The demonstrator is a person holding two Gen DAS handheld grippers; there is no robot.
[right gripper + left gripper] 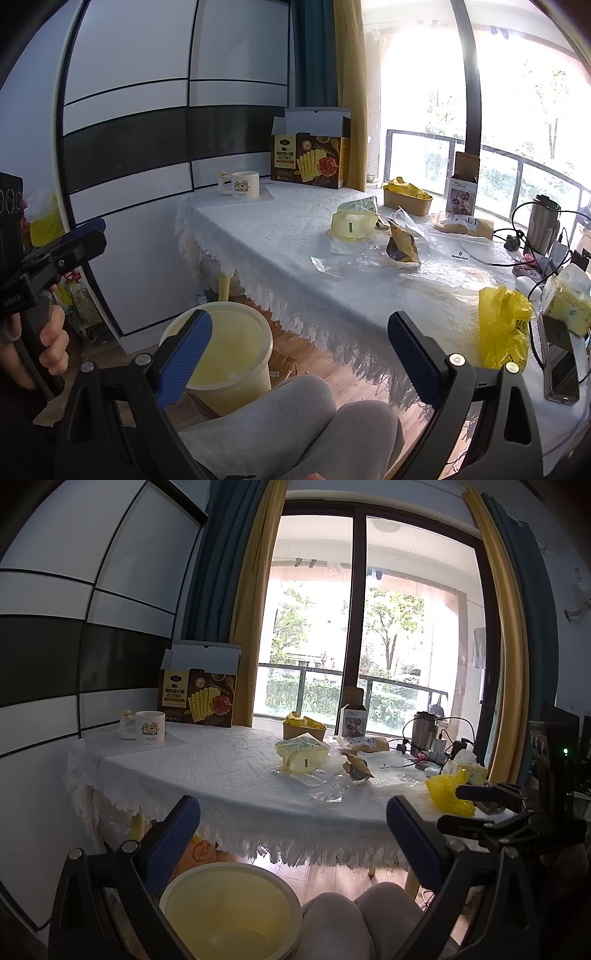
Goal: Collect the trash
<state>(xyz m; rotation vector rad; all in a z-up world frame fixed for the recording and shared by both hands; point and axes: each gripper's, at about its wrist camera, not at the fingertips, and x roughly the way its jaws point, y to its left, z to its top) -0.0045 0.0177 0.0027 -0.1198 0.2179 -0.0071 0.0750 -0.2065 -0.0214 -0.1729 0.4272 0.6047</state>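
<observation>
Trash lies on the white-clothed table: a pale yellow tub, a crumpled brown wrapper, clear plastic film and a yellow plastic bag. A pale yellow bin stands on the floor below the table's near edge. My left gripper is open and empty, held short of the table above the bin. My right gripper is open and empty too, beside the left one, with the yellow bag just past its right finger.
At the back stand a mug, an opened cracker box and a brown paper bowl with yellow wrappers. A steel flask, cables, a tissue pack and a phone crowd the right end. Grey-trousered knees sit below.
</observation>
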